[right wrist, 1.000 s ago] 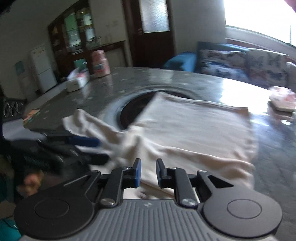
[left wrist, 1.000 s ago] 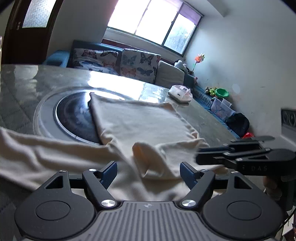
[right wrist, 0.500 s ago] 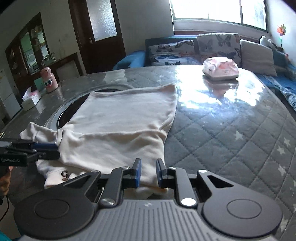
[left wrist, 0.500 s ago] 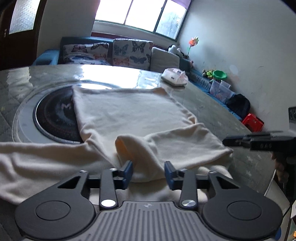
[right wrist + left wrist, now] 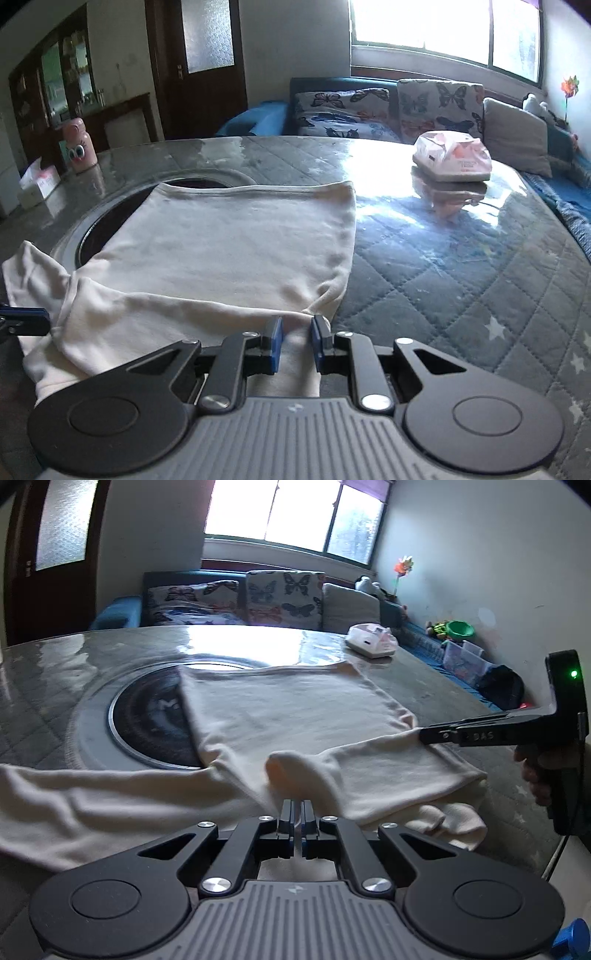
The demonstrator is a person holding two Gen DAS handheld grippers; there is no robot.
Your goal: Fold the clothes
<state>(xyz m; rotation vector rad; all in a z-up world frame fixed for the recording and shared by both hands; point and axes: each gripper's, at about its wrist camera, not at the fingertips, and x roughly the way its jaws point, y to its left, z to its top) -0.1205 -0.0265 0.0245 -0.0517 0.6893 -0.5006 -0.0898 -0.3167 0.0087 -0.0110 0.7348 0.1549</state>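
A cream long-sleeved garment (image 5: 295, 716) lies flat on the quilted round table (image 5: 55, 701), its body partly over the dark centre disc (image 5: 155, 720). My left gripper (image 5: 298, 812) is shut on the cloth near the folded-in sleeve (image 5: 369, 771) at the near edge. My right gripper (image 5: 296, 328) is shut on the garment's near right corner; the garment also shows in the right wrist view (image 5: 236, 251). The right gripper also shows in the left wrist view (image 5: 424, 734) at the cloth's right side. The other sleeve (image 5: 92, 801) trails left.
A pink tissue pack (image 5: 452, 160) lies on the far right of the table. A pink bottle with cartoon eyes (image 5: 78, 147) and a tissue box (image 5: 38, 179) stand at the far left. A sofa (image 5: 369, 110) with butterfly cushions is behind the table.
My left gripper has closed from wide open onto the cloth. My right gripper has swung round to the garment's right side, and the right sleeve now lies folded across the body.
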